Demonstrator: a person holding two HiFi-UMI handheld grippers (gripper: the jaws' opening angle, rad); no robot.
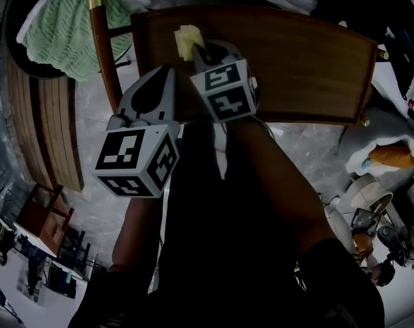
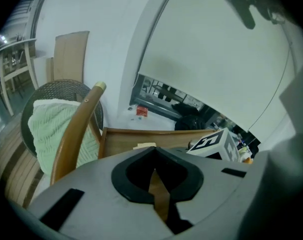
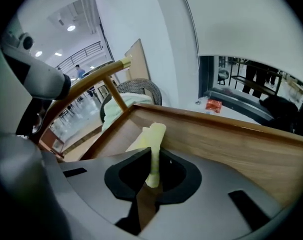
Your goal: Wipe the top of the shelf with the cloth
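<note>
We hold the right tongs over the near-left part of the shelf, a brown wooden top with a raised rim. In the right gripper view, the right tongs are closed on the cloth. This is a pale yellow, folded strip that stands up from between the jaws and leans forward over the wood of the shelf. In the head view, the cloth projects just beyond the tips, above the shelf surface near its left rim. We cannot tell from these views whether the cloth touches the wood.

We hold the left tongs just beside the right tongs, on their left, at the near-left corner of the shelf. In the left gripper view, the left tongs have their jaws brought together with nothing between them. Only a thin sliver of brown wood shows through the seam. The shelf lies ahead of the left tongs.

To the left of the shelf, a curved wooden rail with a brass-coloured cap rises beside a green knitted textile. In the left gripper view, the green knitted textile rests against a dark wicker seat, behind the curved wooden rail.
</note>
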